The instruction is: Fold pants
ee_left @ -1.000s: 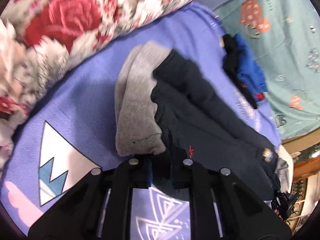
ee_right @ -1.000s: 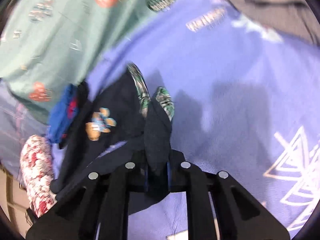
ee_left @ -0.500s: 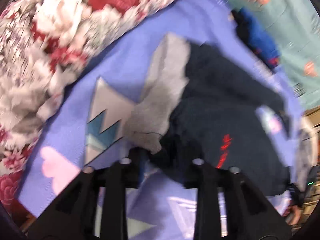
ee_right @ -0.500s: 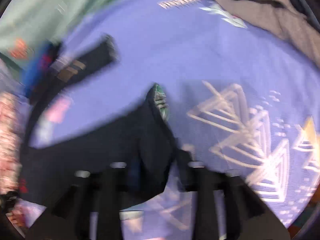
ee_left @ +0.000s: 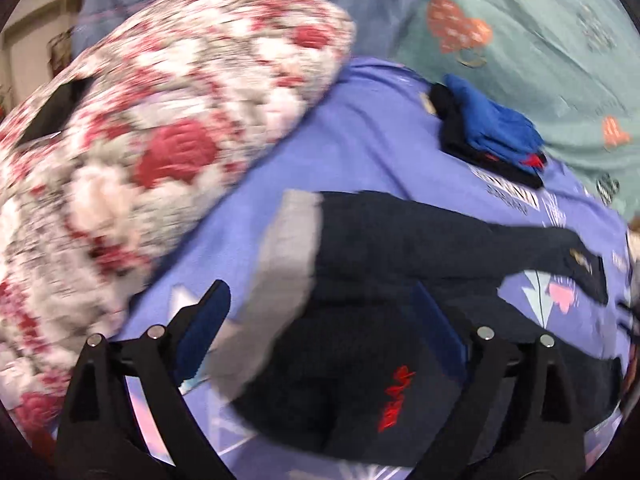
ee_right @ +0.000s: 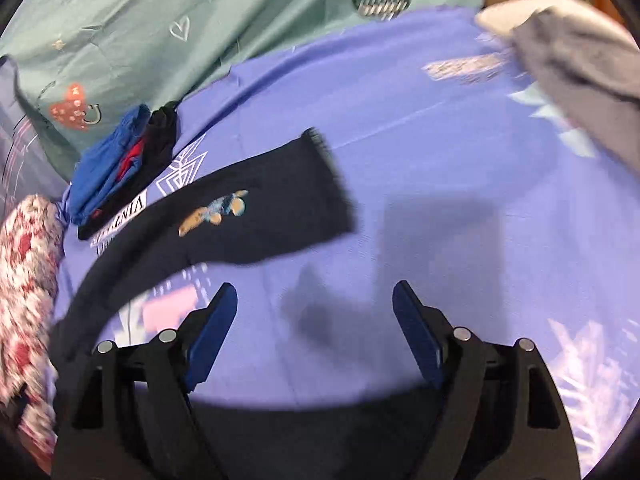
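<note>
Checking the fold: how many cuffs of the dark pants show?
1: the cuff of one leg lies flat on the purple sheet, right wrist view. The other cuff may be hidden.

1. The left wrist view looks steeply down, close over the dark pants (ee_left: 400,248) on the bed (ee_left: 360,148).
2. The right wrist view looks likewise; both share the pants and blue clothes (ee_right: 108,168).

Around you: bedding and spare clothes.
You have a floral quilt (ee_left: 168,152) beside the purple sheet (ee_right: 440,168), a teal heart-print cover (ee_left: 540,40) behind, a blue-and-black folded pile (ee_left: 492,136), and, blurred, perhaps a grey garment (ee_right: 580,72).
</note>
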Action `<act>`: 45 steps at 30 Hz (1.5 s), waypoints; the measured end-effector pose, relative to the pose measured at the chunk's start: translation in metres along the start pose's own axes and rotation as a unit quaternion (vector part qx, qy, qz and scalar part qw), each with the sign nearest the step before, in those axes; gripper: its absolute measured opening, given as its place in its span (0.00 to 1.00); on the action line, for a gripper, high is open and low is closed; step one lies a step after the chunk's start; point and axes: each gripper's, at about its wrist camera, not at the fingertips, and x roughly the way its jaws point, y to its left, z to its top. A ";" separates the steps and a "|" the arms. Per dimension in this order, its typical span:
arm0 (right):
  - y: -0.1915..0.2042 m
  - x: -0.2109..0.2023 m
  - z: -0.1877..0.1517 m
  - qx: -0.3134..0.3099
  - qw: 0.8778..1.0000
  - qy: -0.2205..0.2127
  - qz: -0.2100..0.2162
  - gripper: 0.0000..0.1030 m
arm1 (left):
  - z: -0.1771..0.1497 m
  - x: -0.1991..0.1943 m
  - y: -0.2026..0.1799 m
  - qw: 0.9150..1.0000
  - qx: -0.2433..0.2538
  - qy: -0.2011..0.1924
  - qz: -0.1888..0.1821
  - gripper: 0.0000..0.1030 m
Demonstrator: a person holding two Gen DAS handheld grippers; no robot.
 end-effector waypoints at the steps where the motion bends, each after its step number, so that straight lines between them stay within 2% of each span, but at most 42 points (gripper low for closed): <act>1: 0.001 0.013 0.007 0.010 1.000 0.005 -0.003 0.74 | -0.003 0.007 -0.012 1.000 0.020 0.002 -0.004 0.92; 4: 0.003 0.039 0.021 0.034 0.999 0.022 0.003 0.65 | -0.013 0.027 -0.035 0.997 0.065 0.028 -0.006 0.92; 5: 0.005 0.044 0.025 0.041 0.999 0.018 -0.003 0.65 | -0.017 0.031 -0.039 0.997 0.072 0.034 -0.006 0.92; 6: 0.008 0.047 0.030 0.041 0.999 0.015 -0.007 0.59 | -0.020 0.036 -0.042 0.996 0.078 0.040 -0.005 0.92; 8: 0.009 0.051 0.035 0.043 0.999 0.030 0.007 0.13 | -0.026 0.042 -0.044 0.996 0.081 0.048 -0.001 0.92; 9: 0.008 0.048 0.039 0.052 0.998 0.032 0.016 0.06 | -0.028 0.044 -0.043 0.995 0.081 0.051 0.002 0.92; 12: 0.009 0.006 0.043 0.018 0.999 -0.025 0.015 0.06 | -0.028 0.047 -0.039 0.996 0.076 0.051 0.005 0.92; 15: -0.001 -0.036 0.044 0.011 0.998 -0.067 0.012 0.06 | -0.027 0.046 -0.035 0.996 0.074 0.051 0.008 0.92; 16: -0.010 -0.049 0.042 0.016 0.997 -0.067 0.030 0.06 | -0.025 0.045 -0.032 0.996 0.073 0.052 0.005 0.92; 18: -0.016 -0.048 0.040 0.007 0.999 -0.047 0.027 0.06 | -0.017 0.046 -0.025 0.997 0.066 0.050 -0.002 0.92; 20: -0.025 -0.027 0.032 -0.021 0.999 -0.003 -0.045 0.10 | -0.009 0.044 -0.018 0.997 0.060 0.051 -0.004 0.92; 21: -0.029 -0.009 0.026 -0.037 0.995 0.036 -0.090 0.16 | -0.002 0.043 -0.012 0.997 0.059 0.050 -0.007 0.92; 23: -0.030 0.009 0.022 -0.034 0.990 0.061 -0.120 0.27 | 0.012 0.040 -0.005 0.997 0.064 0.042 -0.003 0.92; 24: -0.029 0.007 0.023 -0.033 0.988 0.044 -0.141 0.46 | 0.023 0.039 -0.001 0.997 0.073 0.031 0.001 0.94; 25: -0.024 -0.004 0.027 -0.040 0.984 -0.010 -0.172 0.61 | 0.030 0.039 0.002 0.996 0.080 0.024 0.009 0.95; 26: -0.019 -0.009 0.029 -0.048 0.981 -0.038 -0.185 0.68 | 0.038 0.040 0.004 0.996 0.086 0.017 0.020 0.96; 27: -0.012 -0.013 0.032 -0.058 0.977 -0.066 -0.195 0.81 | 0.047 0.043 0.007 0.995 0.094 0.011 0.025 0.97; 28: -0.003 -0.015 0.036 -0.072 0.975 -0.088 -0.188 0.86 | 0.054 0.049 0.009 0.995 0.100 0.012 0.028 0.97; 30: 0.010 -0.006 0.045 -0.105 0.977 -0.089 -0.164 0.87 | 0.066 0.066 0.011 0.993 0.112 0.025 0.022 0.97; 32: 0.018 0.015 0.057 -0.131 0.978 -0.065 -0.148 0.86 | 0.074 0.092 0.012 0.990 0.125 0.058 0.028 0.97; 35: 0.024 0.042 0.067 -0.156 0.981 -0.026 -0.111 0.86 | 0.077 0.124 0.011 0.985 0.139 0.103 0.007 0.97; 39: 0.027 0.063 0.072 -0.166 0.981 0.007 -0.098 0.86 | 0.079 0.147 0.011 0.980 0.125 0.146 -0.043 0.95; 40: 0.027 0.068 0.074 -0.171 0.981 0.020 -0.091 0.86 | 0.079 0.150 0.010 0.979 0.122 0.153 -0.060 0.91; 41: 0.026 0.072 0.075 -0.173 0.980 0.032 -0.090 0.86 | 0.079 0.153 0.008 0.977 0.123 0.159 -0.069 0.79; 42: 0.025 0.077 0.075 -0.174 0.980 0.045 -0.084 0.80 | 0.078 0.156 0.004 0.975 0.128 0.168 -0.074 0.70; 43: 0.025 0.082 0.074 -0.174 0.980 0.061 -0.076 0.64 | 0.077 0.156 0.001 0.975 0.136 0.162 -0.066 0.68; 44: 0.024 0.084 0.075 -0.176 0.979 0.063 -0.076 0.61 | 0.077 0.154 -0.003 0.975 0.147 0.152 -0.064 0.57; 45: 0.024 0.083 0.077 -0.177 0.980 0.060 -0.069 0.50 | 0.077 0.151 -0.007 0.974 0.161 0.146 -0.070 0.45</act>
